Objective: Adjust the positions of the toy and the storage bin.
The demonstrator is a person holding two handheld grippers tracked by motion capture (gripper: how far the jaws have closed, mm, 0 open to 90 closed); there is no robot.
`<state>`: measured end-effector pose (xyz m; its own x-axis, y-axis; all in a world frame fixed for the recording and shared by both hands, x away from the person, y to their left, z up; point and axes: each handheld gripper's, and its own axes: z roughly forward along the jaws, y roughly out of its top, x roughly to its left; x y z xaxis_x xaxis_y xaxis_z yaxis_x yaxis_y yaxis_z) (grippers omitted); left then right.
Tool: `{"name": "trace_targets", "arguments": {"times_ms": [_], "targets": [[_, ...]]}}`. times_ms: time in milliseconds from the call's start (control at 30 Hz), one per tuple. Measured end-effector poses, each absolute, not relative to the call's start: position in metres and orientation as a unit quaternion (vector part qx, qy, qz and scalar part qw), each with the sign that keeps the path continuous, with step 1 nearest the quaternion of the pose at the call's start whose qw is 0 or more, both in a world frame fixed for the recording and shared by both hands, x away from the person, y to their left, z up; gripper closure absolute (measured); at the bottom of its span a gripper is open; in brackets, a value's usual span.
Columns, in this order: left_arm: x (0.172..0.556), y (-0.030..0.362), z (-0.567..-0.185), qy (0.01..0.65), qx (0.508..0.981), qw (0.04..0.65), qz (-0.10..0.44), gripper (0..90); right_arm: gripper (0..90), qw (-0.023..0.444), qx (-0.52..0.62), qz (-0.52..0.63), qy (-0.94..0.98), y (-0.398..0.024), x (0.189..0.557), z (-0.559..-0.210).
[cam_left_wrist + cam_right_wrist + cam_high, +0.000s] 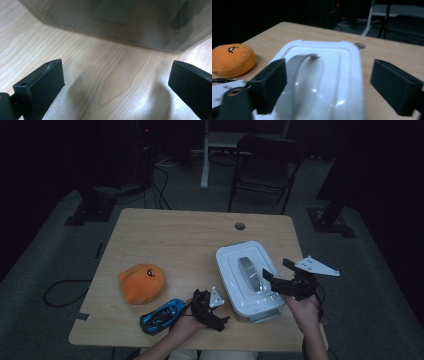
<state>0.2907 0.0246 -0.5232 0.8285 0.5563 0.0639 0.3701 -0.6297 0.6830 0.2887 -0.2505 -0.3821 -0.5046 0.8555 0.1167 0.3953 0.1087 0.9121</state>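
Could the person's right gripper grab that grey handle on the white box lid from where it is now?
Probably yes. The right gripper hovers open just over the white box, and the grey handle lies ahead between its spread jaws with nothing in between.

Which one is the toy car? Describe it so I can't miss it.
On the wooden table, look to the near left edge, just beside the left gripper. The toy car lies in front of the orange plush toy; it is blue, black and glossy.

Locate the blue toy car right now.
High view: the blue toy car lies near the table's front edge, left of centre, just below the orange plush and beside the left gripper.
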Motion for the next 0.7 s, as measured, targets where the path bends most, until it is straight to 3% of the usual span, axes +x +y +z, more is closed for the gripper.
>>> {"name": "trace_targets", "arguments": {"times_ms": [267,367,533,700], "targets": [[0.296,0.027,-0.525,0.275,0.89,0.345,0.117,0.8,21.0,0.205,0.444,0.46,0.741,-0.22,0.291,-0.393],[0.296,0.027,-0.525,0.275,0.89,0.345,0.117,0.9,23.2,0.221,0.445,0.447,0.744,-0.214,0.291,-0.397],[0.295,0.027,-0.525,0.277,0.889,0.345,0.117,0.9,42.8,0.216,0.438,0.429,0.76,-0.208,0.288,-0.398],[0.295,0.027,-0.525,0.278,0.889,0.344,0.117,0.9,51.0,0.203,0.436,0.417,0.772,-0.203,0.289,-0.4]]}}
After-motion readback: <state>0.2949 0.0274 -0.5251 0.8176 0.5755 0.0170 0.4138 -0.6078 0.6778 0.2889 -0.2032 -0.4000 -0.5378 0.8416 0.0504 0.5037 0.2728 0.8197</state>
